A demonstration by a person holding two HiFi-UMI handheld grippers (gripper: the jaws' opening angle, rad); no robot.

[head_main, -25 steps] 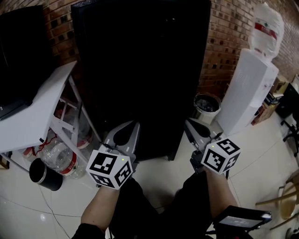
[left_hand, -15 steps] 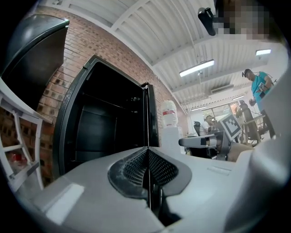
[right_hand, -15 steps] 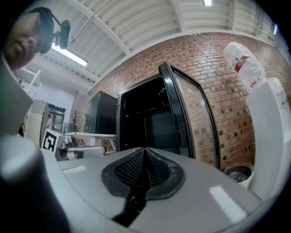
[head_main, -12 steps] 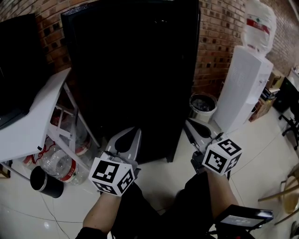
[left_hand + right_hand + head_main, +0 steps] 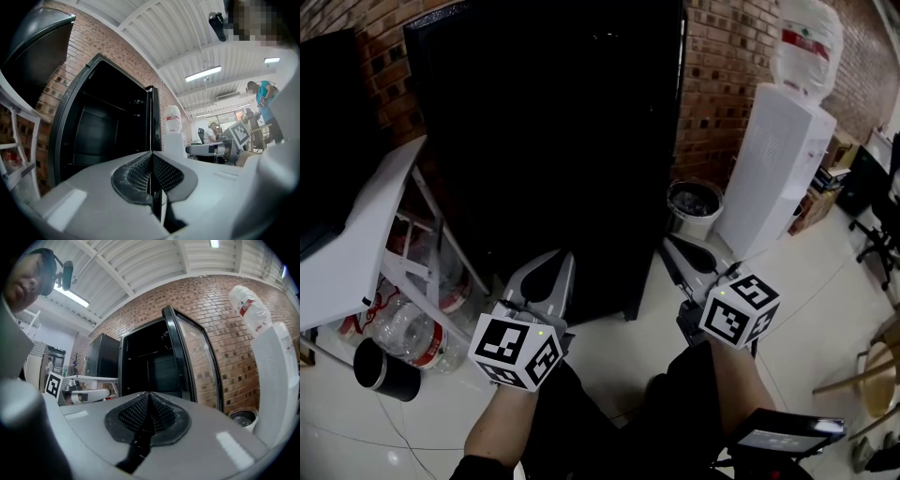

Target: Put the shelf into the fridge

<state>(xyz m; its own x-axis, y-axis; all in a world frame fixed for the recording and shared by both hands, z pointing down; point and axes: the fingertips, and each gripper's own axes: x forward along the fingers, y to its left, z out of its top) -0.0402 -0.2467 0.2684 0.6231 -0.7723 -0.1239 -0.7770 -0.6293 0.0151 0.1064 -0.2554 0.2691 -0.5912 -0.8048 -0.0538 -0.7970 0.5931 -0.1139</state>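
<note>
Person is standing on the tiled floor facing the black fridge (image 5: 553, 141), whose door (image 5: 194, 362) is standing open toward the right, as the right gripper view shows.

Left gripper (image 5: 555, 264): clenched, pads pressing together, nothing between them. It is pointing at the lower front of the fridge, well clear of it.

Right gripper (image 5: 675, 249): also clenched and empty, pointing toward the door side, near the bin (image 5: 692, 204) that is sitting on the floor between the fridge and the white water dispenser (image 5: 773, 169).

Shelf: no loose shelf is showing in any view. The fridge interior is reading very dark; both gripper views are giving faint horizontal lines inside, but it cannot be told whether one of them is the shelf in question. The slanted white table (image 5: 356, 234) at the left is carrying nothing that looks like one.

Progress, as a judgement: neither gripper is carrying anything, so no placing is happening now. Either the shelf is already sitting inside, or it is lying out of view and everything is left: fetch, carry, slide in.
</note>
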